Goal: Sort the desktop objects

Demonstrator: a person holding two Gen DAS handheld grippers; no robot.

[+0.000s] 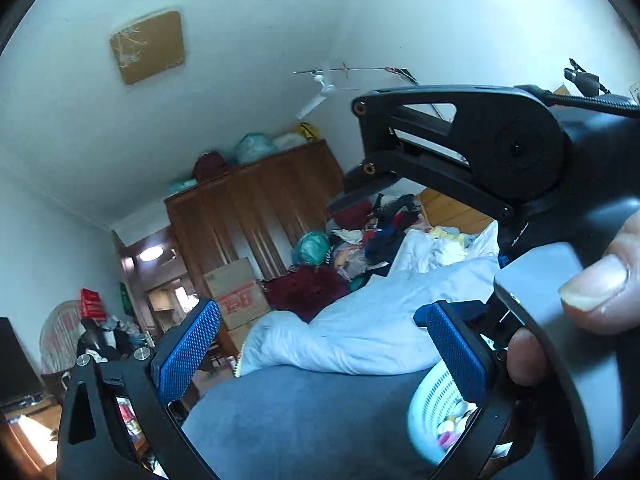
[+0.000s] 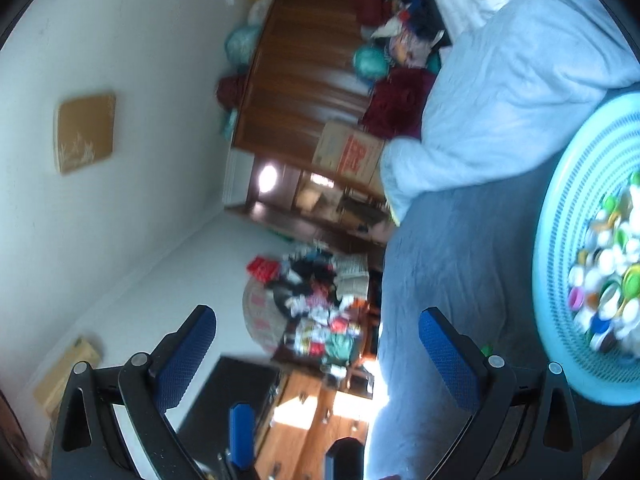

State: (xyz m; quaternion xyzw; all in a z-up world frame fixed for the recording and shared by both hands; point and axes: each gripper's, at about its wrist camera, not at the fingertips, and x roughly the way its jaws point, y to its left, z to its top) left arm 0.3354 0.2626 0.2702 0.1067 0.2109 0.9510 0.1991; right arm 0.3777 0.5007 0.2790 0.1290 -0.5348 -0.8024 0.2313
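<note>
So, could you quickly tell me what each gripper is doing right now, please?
Left gripper: open, nothing between its fingers.
Right gripper: open, holding nothing.

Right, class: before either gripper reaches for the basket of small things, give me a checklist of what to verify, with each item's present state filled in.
1. Left gripper open with nothing between its pads: ok.
2. Right gripper open and empty: ok.
3. Basket in view and holding small coloured items: ok.
4. Basket resting steadily on the grey cover: cannot tell, the picture is blurred and tilted.
5. Either gripper aimed at the basket: not ok, both point out into the room.
6. A place to sort the items into: cannot tell, none shows.
</note>
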